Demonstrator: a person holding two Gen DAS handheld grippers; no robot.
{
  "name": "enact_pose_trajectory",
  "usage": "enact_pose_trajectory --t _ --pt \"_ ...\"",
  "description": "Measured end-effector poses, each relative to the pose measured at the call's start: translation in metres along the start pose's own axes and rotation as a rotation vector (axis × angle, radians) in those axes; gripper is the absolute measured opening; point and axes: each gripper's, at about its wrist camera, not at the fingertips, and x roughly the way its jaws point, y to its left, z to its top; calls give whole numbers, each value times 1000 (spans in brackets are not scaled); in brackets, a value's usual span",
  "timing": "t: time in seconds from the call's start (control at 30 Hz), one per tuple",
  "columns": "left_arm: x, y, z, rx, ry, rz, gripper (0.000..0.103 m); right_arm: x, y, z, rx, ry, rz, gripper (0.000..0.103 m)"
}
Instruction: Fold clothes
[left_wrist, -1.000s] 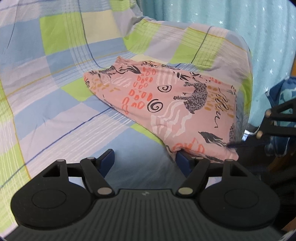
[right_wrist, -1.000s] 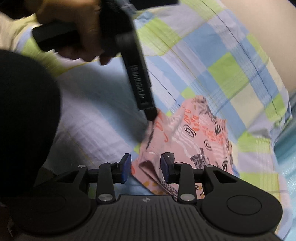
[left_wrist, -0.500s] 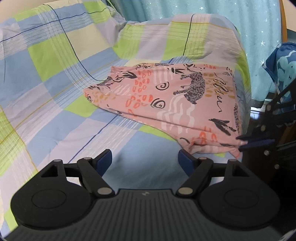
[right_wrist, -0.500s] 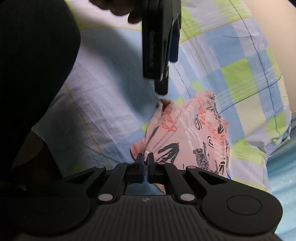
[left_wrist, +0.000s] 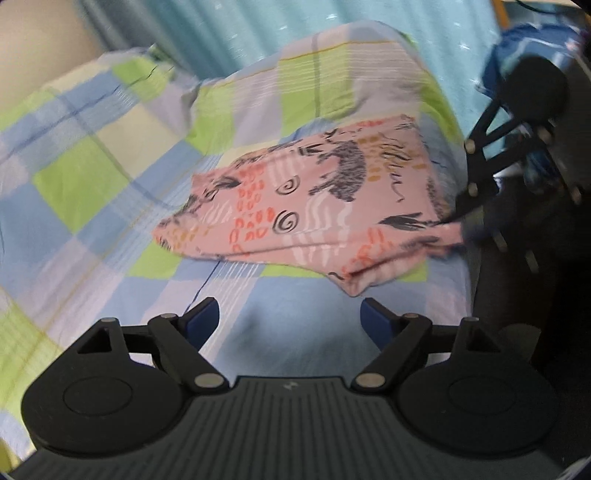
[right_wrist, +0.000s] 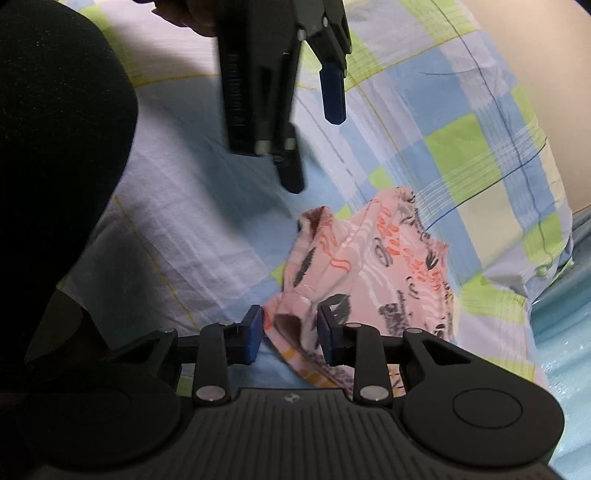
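Note:
A folded pink garment (left_wrist: 317, 206) with black animal and orange prints lies on the checked bedsheet (left_wrist: 92, 177). My left gripper (left_wrist: 290, 323) is open and empty, held above the sheet just short of the garment's near corner. My right gripper (right_wrist: 290, 334) is open, its pads either side of the garment's bunched near corner (right_wrist: 295, 314). The garment (right_wrist: 369, 273) stretches away from it. The right gripper also shows at the right edge of the left wrist view (left_wrist: 480, 206), at the garment's corner. The left gripper (right_wrist: 295, 110) hangs above the sheet in the right wrist view.
The bed has a blue, green and white checked sheet (right_wrist: 461, 129). A teal curtain (left_wrist: 258, 29) hangs behind the bed. A blue patterned cloth (left_wrist: 517, 48) sits at the far right. A dark rounded shape (right_wrist: 55, 147) fills the left of the right wrist view.
My right gripper, shut on the garment's corner half a second ago, has opened and let the corner go. My left gripper has pulled back and up from the garment, still open.

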Motion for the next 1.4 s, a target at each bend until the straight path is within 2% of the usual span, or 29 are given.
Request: enact_pose_trajectory --t 0.03,0.2,0.3,0.37,0.43,0.47,0.5,0.53,0.57,0.6,0.7,0.73,0.8,0.87,0.9,0.93,0.97,1.0,1.1,1.17,1.23,1.3,1.4 --pt "-1 -2 0 18 -14 -7 81 -1 -3 -1 7 -6 2 1" --pt "2 -20 4 142 -92 -68 83 -17 -35 3 192 -50 53 3" --pt "8 -38 8 246 -140 -37 82 -26 -60 7 338 -72 106 3" --pt "7 -46 12 278 -189 -18 82 -34 -74 12 417 -96 135 4" --pt "5 -53 14 301 -231 -3 80 -42 -78 21 434 -130 152 4" --pt "5 -54 14 310 -236 0 69 -45 -78 26 428 -143 159 4" --pt "6 -56 14 319 -240 4 45 -45 -76 28 420 -146 162 4" --pt "8 -57 14 330 -224 7 31 -44 -75 30 413 -148 165 4" --pt "9 -56 13 333 -210 16 10 -44 -73 32 405 -150 168 4" --pt "11 -55 12 336 -196 24 7 -42 -73 31 402 -149 170 4" --pt "7 -44 9 291 -183 1 5 -43 -69 25 377 -148 172 5" --pt "3 -38 8 271 -180 -6 5 -44 -67 23 359 -147 167 9" --pt "-2 -21 9 176 -173 -38 5 -44 -59 14 315 -117 127 41" --pt "-2 -5 13 98 -167 -63 4 -36 -55 2 279 -84 65 44" --pt "-3 3 16 62 -165 -75 4 -30 -55 -3 281 -65 41 51" --pt "-3 11 19 19 -164 -89 4 -23 -56 -6 292 -55 29 52" --pt "-4 17 21 -1 -161 -97 4 -17 -57 -8 304 -46 17 55" --pt "-4 21 26 -14 -163 -97 4 -10 -57 -9 312 -46 4 62" --pt "-8 28 37 -30 -169 -108 4 5 -53 0 310 -83 -51 72" --pt "-13 29 40 -28 -170 -108 4 15 -48 7 303 -104 -75 72" --pt "-17 30 42 -26 -171 -107 4 24 -46 11 308 -132 -107 67" --pt "-19 31 40 -23 -169 -105 4 33 -45 10 296 -136 -163 51" --pt "-17 33 34 -17 -162 -101 4 44 -47 -6 231 -82 -240 33"
